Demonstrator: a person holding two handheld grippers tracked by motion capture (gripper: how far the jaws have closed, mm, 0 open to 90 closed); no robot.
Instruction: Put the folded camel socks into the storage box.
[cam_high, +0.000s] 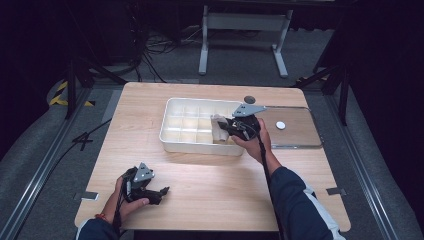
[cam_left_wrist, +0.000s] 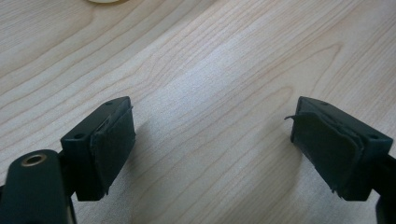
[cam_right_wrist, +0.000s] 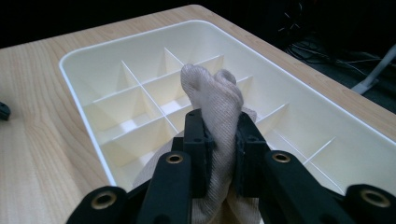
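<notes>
On the wooden table (cam_high: 210, 180), the right gripper (cam_right_wrist: 223, 140) is reaching over the white divided tray (cam_high: 172, 127) clamping a beige cloth (cam_right_wrist: 217, 100), while the left gripper (cam_high: 159, 194) is resting low near the front edge, jaws wide apart.

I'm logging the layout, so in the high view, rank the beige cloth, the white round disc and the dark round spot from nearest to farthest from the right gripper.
From the right gripper:
1. Beige cloth, clamped in its fingers over the white tray's right end.
2. Dark round spot, just beyond it on the wood.
3. White round disc, to its right on the clear lid.
</notes>
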